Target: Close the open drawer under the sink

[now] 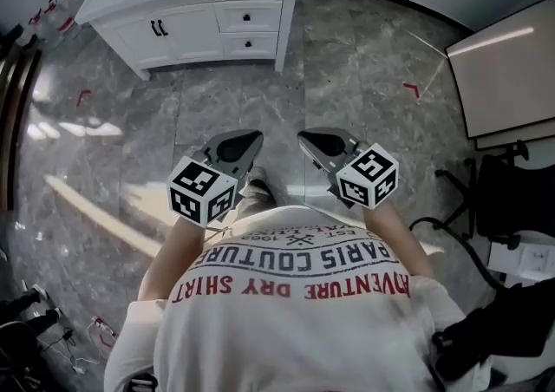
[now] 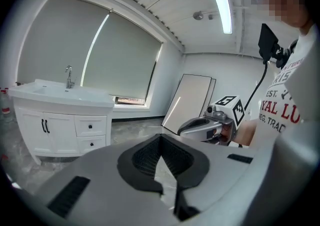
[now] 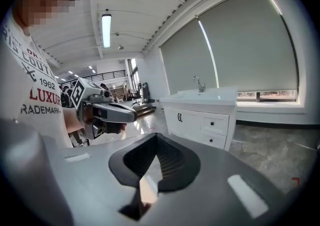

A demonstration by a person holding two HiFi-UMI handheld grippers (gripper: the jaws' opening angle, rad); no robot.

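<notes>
A white sink cabinet (image 1: 195, 0) stands at the far side of the grey marble floor, well away from me. Its two small drawers, upper (image 1: 250, 16) and lower (image 1: 250, 44), sit at its right end, and both fronts look flush with the cabinet. The left gripper view shows the same drawers (image 2: 90, 127) beside double doors. They are also in the right gripper view (image 3: 215, 124). My left gripper (image 1: 254, 136) and right gripper (image 1: 304, 135) are held side by side in front of my body, pointing toward the cabinet. Both are shut with nothing in them.
A large white panel (image 1: 507, 69) leans against the wall at the right. A black office chair (image 1: 507, 199) stands below it. Red tape marks (image 1: 412, 88) lie on the floor. Cables and gear (image 1: 35, 316) sit at the lower left. Open floor lies between me and the cabinet.
</notes>
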